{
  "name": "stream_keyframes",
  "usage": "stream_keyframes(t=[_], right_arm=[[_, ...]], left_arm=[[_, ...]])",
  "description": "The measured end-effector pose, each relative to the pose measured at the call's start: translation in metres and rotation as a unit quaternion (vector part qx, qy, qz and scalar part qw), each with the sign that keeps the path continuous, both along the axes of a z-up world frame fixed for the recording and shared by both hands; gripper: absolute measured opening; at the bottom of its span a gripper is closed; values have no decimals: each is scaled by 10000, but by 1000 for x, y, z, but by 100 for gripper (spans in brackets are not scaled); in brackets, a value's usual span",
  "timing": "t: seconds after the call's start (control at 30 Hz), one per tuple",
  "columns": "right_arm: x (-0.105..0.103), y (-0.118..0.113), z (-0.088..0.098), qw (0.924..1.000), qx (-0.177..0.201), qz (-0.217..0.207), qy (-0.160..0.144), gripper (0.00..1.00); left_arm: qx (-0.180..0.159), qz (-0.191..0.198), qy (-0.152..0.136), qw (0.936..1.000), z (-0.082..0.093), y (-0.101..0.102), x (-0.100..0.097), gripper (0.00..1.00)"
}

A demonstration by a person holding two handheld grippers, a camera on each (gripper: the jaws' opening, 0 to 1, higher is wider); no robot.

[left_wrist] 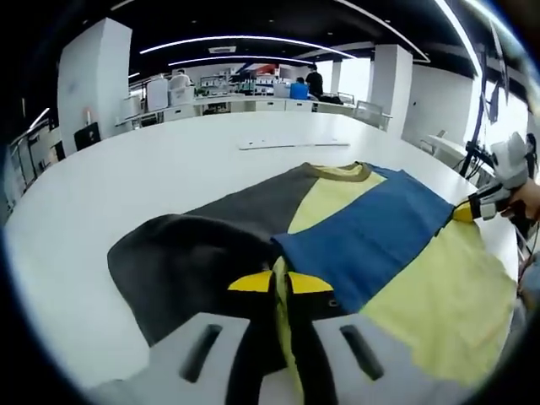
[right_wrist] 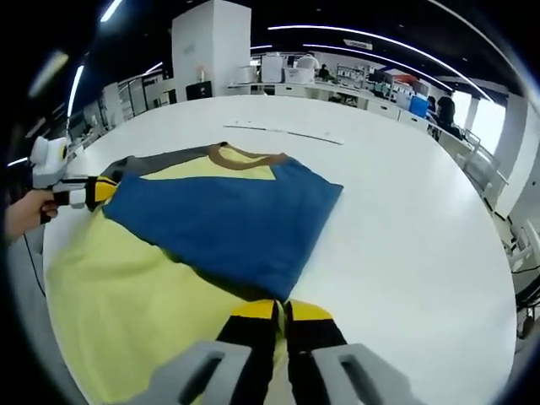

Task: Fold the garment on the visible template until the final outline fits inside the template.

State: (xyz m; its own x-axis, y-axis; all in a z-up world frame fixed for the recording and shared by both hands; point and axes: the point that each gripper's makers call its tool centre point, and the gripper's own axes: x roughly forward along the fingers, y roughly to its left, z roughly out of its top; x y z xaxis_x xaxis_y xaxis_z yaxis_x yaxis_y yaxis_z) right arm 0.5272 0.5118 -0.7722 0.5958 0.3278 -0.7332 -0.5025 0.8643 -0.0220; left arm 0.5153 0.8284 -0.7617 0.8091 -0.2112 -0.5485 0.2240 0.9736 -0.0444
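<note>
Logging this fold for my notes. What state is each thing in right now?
garment: lying flat on the white table, partly folded, blue panel laid across the yellow
left hand-held gripper: shut on garment, at its edge
right hand-held gripper: shut on garment, at the blue panel's edge

White pillars (left_wrist: 93, 80), ceiling light strips (left_wrist: 236, 40), cluttered benches (left_wrist: 253, 101) — bright windows (right_wrist: 515, 126) beyond.
</note>
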Motion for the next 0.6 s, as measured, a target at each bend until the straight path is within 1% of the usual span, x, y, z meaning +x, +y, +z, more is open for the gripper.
stream_keyframes(t=[0.07, 0.13, 0.17, 0.27, 0.33, 0.4, 0.47, 0.6], right_arm=[[1, -1, 0, 10000, -66, 60, -19, 0], [3, -4, 0, 9999, -104, 16, -15, 0], [4, -7, 0, 9999, -98, -59, 30, 0], [6, -9, 0, 9998, -29, -125, 125, 0], [6, -10, -1, 9999, -105, -54, 90, 0], [7, -11, -1, 9998, -135, -82, 82, 0], [10, -16, -1, 9997, -237, -70, 43, 0], [19, -35, -1, 9995, -278, -169, 56, 0]], left_arm=[[65, -42, 0, 10000, 0, 0, 0, 0], [147, -61, -14, 9999, 0, 2, 1, 0], [325, -121, -8, 9994, -1, 5, 1, 0], [310, -112, -21, 9995, 0, 3, 3, 0], [323, -112, -26, 9994, 0, 2, 4, 0], [245, -92, -26, 9997, 0, 0, 5, 0], [112, -91, 4, 9999, 0, -6, 4, 0], [48, -197, 5, 9998, 1, -20, 4, 0]])
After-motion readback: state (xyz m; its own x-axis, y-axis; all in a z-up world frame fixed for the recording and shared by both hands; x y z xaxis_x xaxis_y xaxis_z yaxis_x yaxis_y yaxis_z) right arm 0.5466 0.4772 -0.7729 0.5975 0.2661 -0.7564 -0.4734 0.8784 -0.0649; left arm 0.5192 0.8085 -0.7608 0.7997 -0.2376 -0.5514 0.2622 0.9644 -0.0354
